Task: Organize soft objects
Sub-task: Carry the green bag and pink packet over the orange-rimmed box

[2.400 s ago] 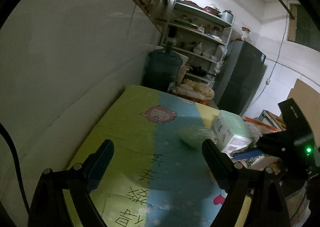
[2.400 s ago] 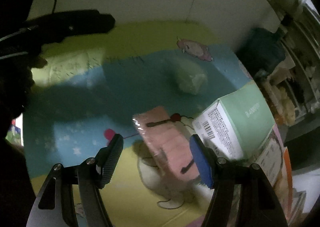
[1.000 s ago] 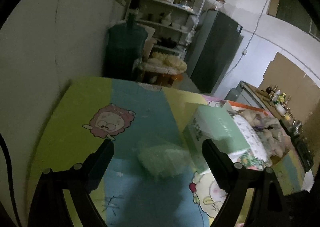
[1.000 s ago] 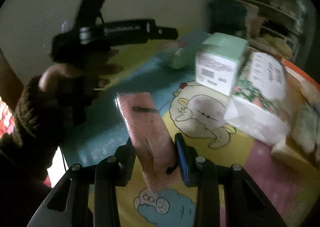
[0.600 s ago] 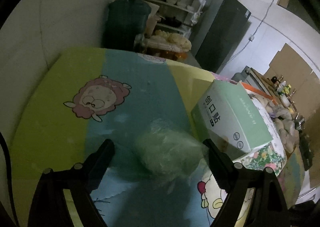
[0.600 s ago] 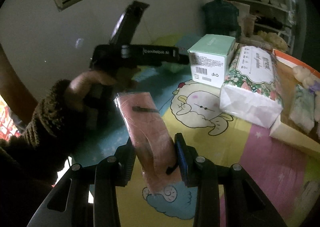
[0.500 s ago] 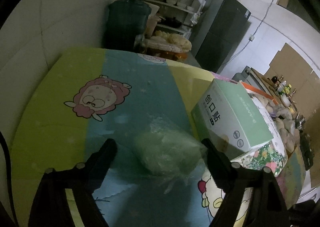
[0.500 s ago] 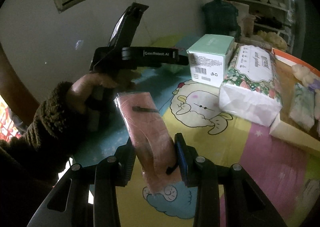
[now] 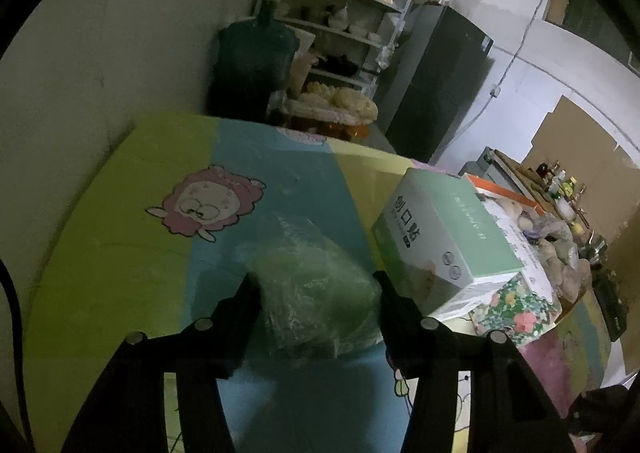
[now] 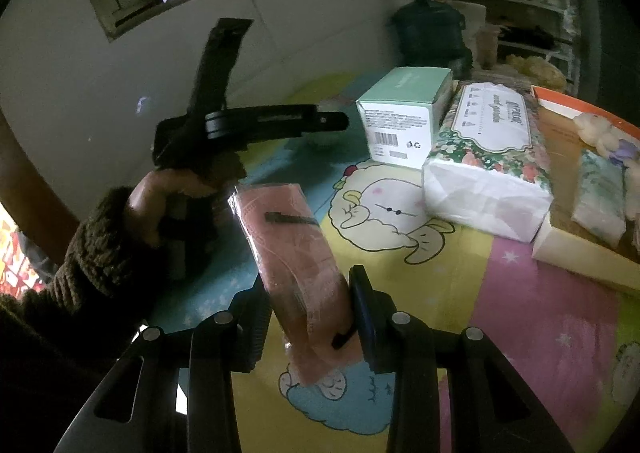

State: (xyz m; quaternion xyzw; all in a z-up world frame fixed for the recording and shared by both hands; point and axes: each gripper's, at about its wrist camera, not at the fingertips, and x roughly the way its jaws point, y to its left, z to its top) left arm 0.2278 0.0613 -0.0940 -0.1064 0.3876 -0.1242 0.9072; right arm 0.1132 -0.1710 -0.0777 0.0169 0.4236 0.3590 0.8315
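My left gripper point(image 9: 316, 289) is closed around a pale green soft bundle in clear plastic point(image 9: 316, 289) that lies on the cartoon play mat point(image 9: 120, 253); both fingers touch its sides. My right gripper point(image 10: 308, 305) is shut on a pink plastic-wrapped pack point(image 10: 292, 249) and holds it upright above the mat point(image 10: 460, 293). The left gripper also shows in the right wrist view point(image 10: 336, 121), held by a sleeved hand at the left.
A mint-green box point(image 9: 444, 237) stands right of the green bundle, against a floral tissue pack point(image 10: 488, 157). An orange-rimmed box with soft toys point(image 10: 592, 157) lies at the right. A wall runs along the left; a water jug point(image 9: 252, 57) and shelves stand behind.
My left gripper moved forward and closed its fingers onto the green bundle. My right gripper picked up the pink pack earlier and now holds it lifted, almost still.
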